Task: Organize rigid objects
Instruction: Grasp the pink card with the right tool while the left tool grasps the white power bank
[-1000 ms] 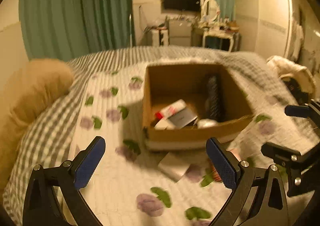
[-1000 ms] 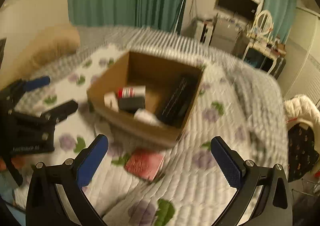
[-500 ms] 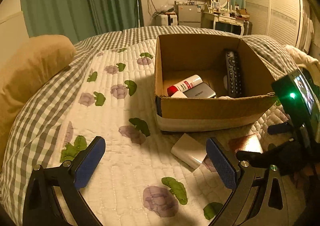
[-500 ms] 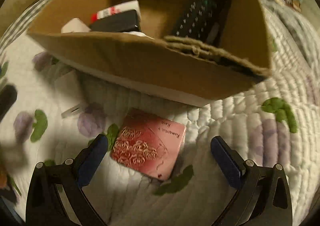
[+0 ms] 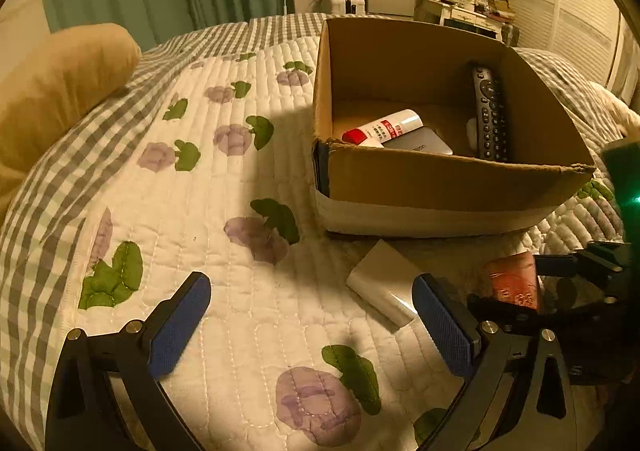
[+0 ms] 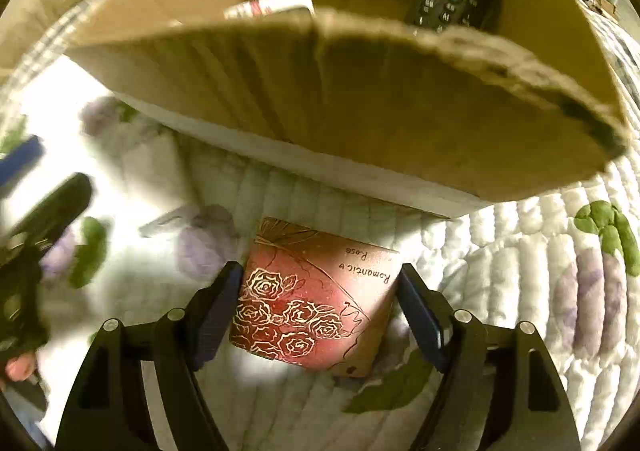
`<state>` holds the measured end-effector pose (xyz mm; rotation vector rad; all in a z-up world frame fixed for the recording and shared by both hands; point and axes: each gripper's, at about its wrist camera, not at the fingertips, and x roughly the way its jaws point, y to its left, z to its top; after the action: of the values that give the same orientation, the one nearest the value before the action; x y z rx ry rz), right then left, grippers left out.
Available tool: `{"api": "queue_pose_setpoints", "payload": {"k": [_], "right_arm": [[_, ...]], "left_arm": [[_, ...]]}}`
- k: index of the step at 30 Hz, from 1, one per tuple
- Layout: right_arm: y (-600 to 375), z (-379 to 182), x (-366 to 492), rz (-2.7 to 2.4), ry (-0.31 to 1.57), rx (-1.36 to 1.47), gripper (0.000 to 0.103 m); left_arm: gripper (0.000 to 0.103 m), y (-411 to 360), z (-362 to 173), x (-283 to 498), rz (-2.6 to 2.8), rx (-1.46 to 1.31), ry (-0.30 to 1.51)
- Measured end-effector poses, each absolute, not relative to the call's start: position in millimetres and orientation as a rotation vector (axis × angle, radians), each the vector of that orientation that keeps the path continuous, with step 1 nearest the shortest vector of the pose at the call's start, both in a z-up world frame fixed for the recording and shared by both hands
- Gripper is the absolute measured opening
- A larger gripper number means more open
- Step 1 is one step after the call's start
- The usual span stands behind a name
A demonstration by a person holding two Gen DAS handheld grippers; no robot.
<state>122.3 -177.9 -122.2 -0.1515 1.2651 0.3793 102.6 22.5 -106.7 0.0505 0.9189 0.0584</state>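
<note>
- Step in hand: pickup of the red rose-patterned box (image 6: 316, 303), which lies flat on the bed quilt (image 5: 224, 291) just in front of the cardboard box (image 5: 440, 187).
- Right tongs (image 6: 320, 303): narrowed around the red box, one finger along each side. Full contact of the pads cannot be confirmed; the box appears to rest on the quilt.
- Left tongs (image 5: 312, 315): wide apart and empty, hovering above the quilt.
- A white rectangular item (image 5: 384, 287) lies on the quilt near the left tongs, beside the red box, not yet collected.
- The cardboard box already contains a remote control (image 5: 490, 115), a red-and-white tube (image 5: 384, 127) and a grey device (image 5: 420, 143).
- Judgement, next move: the right tongs need a firm closure on the red box, then a lift high enough to clear the near wall of the cardboard box, which looms close ahead.
- Judgement: the white item is the likely job for the left tongs.
</note>
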Motion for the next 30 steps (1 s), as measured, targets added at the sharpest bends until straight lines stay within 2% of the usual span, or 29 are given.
{"api": "queue_pose_setpoints", "payload": {"k": [9,15,17,19,20,21,23,24,30], "right_arm": [[-207,-56,99,0.372,1.059,-0.126,0.069],[-217,-55,106,0.379,1.066,-0.104,0.065],[-210,-66,107,0.388,1.08,-0.085,0.041],[-209,-73,107,0.391,1.112,-0.081,0.033],[-209,-75,107,0.388,1.121,-0.084,0.028],[-207,-77,108,0.386,1.127,-0.093,0.014],[-205,-77,107,0.389,1.127,-0.102,0.011],[-205,-76,106,0.387,1.128,-0.107,0.011],[-207,-71,103,0.394,1.107,-0.101,0.01]], "left_arm": [[0.103,-3,-109,111,0.032,0.091,0.936],[0.101,-18,-128,132,0.042,0.074,1.01],[0.1,-21,-132,136,0.033,0.081,1.021],[0.094,-24,-139,141,0.022,0.072,1.044],[0.085,-24,-143,144,0.014,0.062,1.061],[0.079,-24,-149,148,0.022,0.057,1.083],[0.075,-26,-154,151,0.04,0.073,1.091],[0.066,-27,-154,150,0.025,0.072,1.087],[0.066,-19,-142,138,-0.025,0.012,1.064]]}}
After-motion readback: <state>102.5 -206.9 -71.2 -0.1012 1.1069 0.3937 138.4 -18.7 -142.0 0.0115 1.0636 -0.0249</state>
